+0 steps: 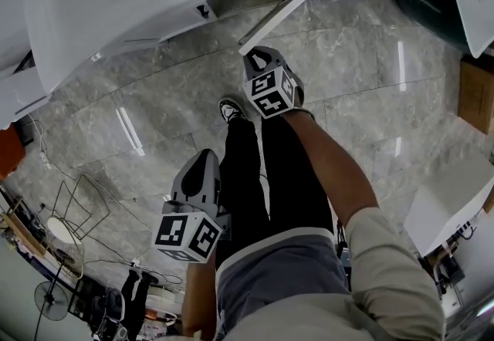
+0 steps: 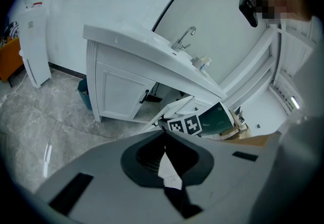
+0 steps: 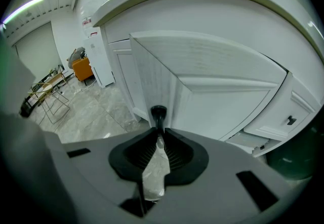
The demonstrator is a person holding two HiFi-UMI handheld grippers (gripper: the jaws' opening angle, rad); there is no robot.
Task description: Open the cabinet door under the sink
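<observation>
As right gripper (image 3: 158, 131) pinches black handle (image 3: 158, 113), white panelled door (image 3: 217, 78) ajar.

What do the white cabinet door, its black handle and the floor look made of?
White panelled cabinet door: probably painted wood or board, satin finish, with routed frame lines. Black door handle, between the right gripper's jaws: likely coated metal, smooth, dull sheen; could be plastic. Grey veined floor: polished marble-look tile, mirroring ceiling lights, with grout lines.
</observation>
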